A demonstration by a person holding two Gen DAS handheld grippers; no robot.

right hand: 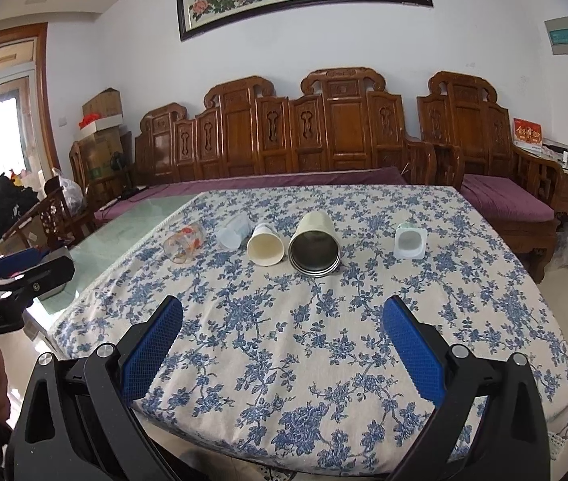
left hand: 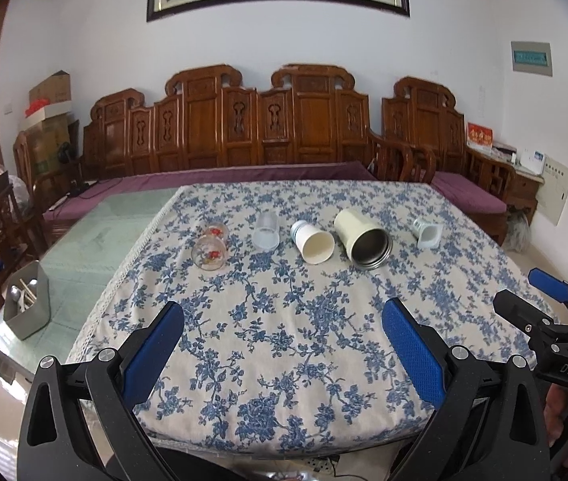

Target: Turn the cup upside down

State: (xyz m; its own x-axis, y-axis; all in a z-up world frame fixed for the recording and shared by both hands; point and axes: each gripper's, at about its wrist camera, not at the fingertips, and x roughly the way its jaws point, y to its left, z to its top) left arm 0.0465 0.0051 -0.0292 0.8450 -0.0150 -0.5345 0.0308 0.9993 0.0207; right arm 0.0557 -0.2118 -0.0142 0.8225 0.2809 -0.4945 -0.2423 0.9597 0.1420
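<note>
Several cups lie on their sides in a row on the blue-flowered tablecloth [left hand: 284, 340]: a clear glass with red fish print [left hand: 210, 251] [right hand: 183, 243], a frosted plastic cup [left hand: 266, 230] [right hand: 234, 232], a white paper cup [left hand: 311, 242] [right hand: 264, 246], a cream steel-lined tumbler [left hand: 362, 238] [right hand: 315, 246] and a small white square cup [left hand: 428, 233] [right hand: 408, 242]. My left gripper [left hand: 284, 336] is open and empty, well short of the row. My right gripper [right hand: 284, 336] is open and empty, also near the front edge; it shows at the right of the left wrist view [left hand: 540, 304].
A grey holder with utensils [left hand: 29, 306] stands on the bare green glass tabletop [left hand: 95, 240] left of the cloth. A carved wooden bench with purple cushions [left hand: 264, 136] runs behind the table. A wooden chair [right hand: 55, 216] stands at the left.
</note>
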